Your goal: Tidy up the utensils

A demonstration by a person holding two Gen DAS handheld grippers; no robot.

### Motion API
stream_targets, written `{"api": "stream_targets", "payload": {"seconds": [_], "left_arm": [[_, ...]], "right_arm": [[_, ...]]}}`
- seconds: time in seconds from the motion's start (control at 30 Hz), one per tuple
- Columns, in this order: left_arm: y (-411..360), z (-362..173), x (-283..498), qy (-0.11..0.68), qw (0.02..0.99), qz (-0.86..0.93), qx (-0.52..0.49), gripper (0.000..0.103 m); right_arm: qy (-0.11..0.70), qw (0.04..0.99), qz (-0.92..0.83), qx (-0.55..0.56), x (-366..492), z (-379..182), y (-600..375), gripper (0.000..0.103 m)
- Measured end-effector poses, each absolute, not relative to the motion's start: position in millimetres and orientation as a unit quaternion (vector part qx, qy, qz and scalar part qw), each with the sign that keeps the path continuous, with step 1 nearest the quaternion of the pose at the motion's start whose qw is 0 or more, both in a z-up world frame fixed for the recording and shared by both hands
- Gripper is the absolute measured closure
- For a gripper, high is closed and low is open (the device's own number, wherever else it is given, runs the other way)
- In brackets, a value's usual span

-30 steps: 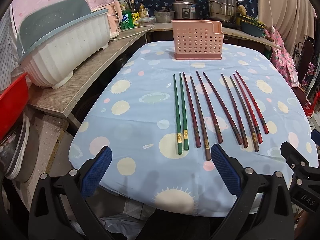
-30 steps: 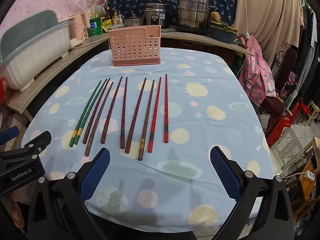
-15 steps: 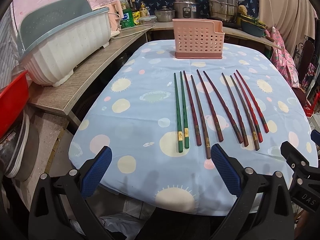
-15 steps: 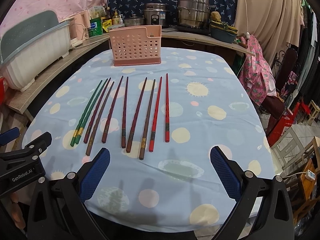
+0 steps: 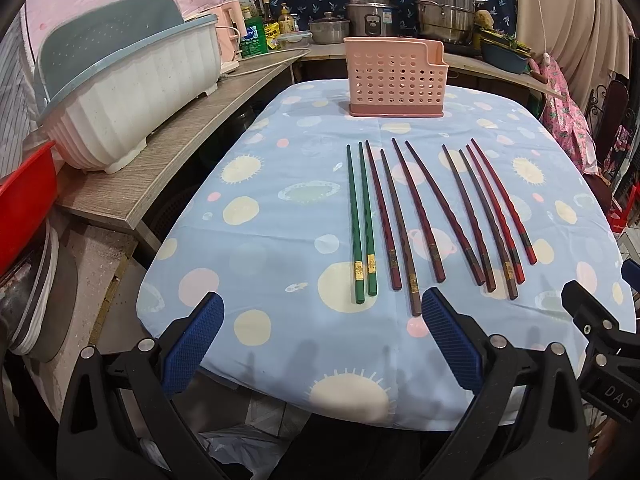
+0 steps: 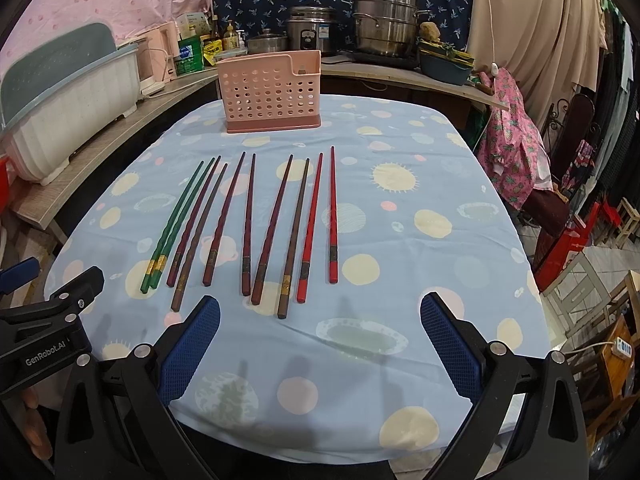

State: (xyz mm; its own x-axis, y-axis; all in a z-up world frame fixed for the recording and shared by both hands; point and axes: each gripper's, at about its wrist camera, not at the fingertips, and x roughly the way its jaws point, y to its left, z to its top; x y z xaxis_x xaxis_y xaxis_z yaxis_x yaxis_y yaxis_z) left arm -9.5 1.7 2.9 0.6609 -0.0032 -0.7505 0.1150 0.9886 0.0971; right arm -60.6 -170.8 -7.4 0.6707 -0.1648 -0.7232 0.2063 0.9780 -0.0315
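Several chopsticks lie side by side on the blue spotted tablecloth: a green pair at the left, dark red and brown ones in the middle, a bright red pair at the right. A pink perforated utensil holder stands upright beyond their tips, also seen as the holder from the right wrist. My left gripper hangs open over the near table edge, just short of the handle ends. My right gripper is open too, beside it, with nothing between its fingers.
A white and grey-blue dish rack sits on the wooden counter left of the table. Pots, a rice cooker and bottles line the back counter. A red bin is at far left. Chairs stand to the right.
Both grippers have eased slightly closer to the table; the chopsticks and holder sit a little lower in view. Nothing was grasped or moved.
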Motion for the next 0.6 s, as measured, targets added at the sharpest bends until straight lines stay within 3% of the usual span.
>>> {"api": "stream_targets", "payload": {"seconds": [0.6], "left_arm": [[2.1,2.4,-11.3,0.411,0.909,-0.033,0.069,0.009]], "right_arm": [[0.39,0.914,-0.103,0.027,-61.3,-5.8,-169.2,0.007]]}}
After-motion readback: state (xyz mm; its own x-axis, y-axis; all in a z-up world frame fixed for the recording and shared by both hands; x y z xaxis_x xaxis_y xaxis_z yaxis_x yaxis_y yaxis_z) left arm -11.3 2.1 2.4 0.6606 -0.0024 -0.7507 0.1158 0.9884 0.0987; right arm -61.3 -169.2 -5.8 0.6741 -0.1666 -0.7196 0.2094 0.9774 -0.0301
